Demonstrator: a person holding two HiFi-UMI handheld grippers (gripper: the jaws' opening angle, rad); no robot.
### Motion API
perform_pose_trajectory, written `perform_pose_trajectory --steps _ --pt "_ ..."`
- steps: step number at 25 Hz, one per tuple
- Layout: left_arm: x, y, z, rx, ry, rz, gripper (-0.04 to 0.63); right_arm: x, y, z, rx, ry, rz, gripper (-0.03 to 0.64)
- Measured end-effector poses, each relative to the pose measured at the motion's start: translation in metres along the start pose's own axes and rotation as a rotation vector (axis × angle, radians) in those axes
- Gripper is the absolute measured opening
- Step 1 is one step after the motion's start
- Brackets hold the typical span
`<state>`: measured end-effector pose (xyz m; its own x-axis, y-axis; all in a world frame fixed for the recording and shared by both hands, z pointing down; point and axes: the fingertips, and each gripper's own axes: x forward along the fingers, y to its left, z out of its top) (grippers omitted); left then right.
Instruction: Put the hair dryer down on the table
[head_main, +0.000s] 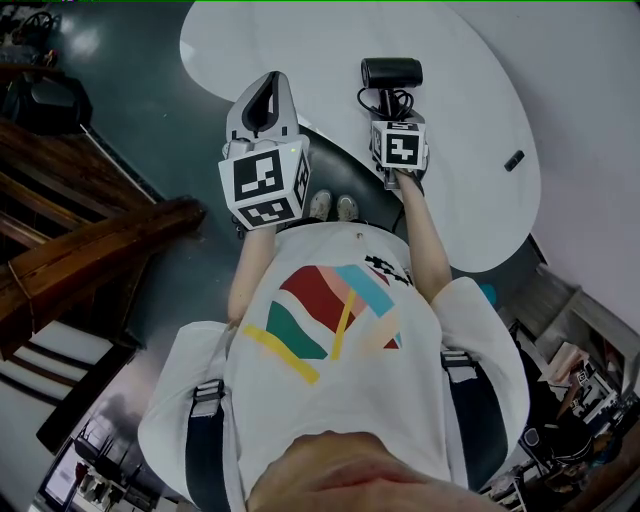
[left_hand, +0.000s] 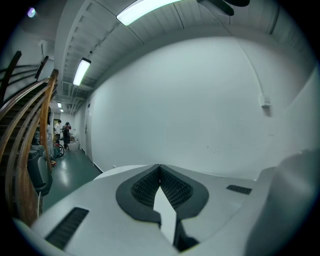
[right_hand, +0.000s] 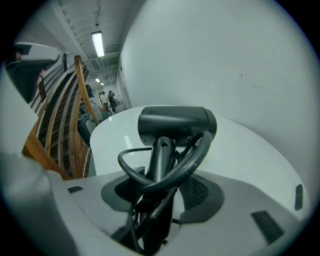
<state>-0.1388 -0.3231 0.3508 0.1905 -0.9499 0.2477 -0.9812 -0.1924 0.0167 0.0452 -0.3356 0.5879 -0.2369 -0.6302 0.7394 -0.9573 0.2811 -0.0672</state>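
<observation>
Pinching the rigid, probably top-heavy hair dryer (right_hand: 175, 125) by its handle (right_hand: 159, 165) above the table (head_main: 470, 150), right gripper (right_hand: 157, 197) looks secure; left gripper (left_hand: 160, 187) is pressed together, empty.

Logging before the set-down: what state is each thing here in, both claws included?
Black hair dryer with looped cord: gripped by its handle, held over the table, not set down.
Right claw: shut on the dryer's handle.
Left claw: shut, empty.
White oval table: holds one small dark object.
</observation>
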Motion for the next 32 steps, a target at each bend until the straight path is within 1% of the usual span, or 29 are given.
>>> perform_pose_trajectory --steps 7,19,27,32 --pt "-0.001 0.000 -0.003 0.002 0.005 -0.007 0.015 0.008 0.000 -0.014 -0.003 0.043 -0.014 0.222" --pt "0.000 -0.008 0.003 0.014 -0.009 -0.015 0.015 0.016 -0.008 -0.033 0.008 0.109 -0.031 0.222" --pt "-0.005 -0.006 0.005 0.016 -0.022 -0.010 0.015 0.019 -0.010 -0.034 0.002 0.104 -0.036 0.222" --pt "-0.009 -0.006 0.006 0.013 -0.025 -0.011 0.015 0.020 -0.011 -0.037 0.032 0.110 -0.033 0.224"
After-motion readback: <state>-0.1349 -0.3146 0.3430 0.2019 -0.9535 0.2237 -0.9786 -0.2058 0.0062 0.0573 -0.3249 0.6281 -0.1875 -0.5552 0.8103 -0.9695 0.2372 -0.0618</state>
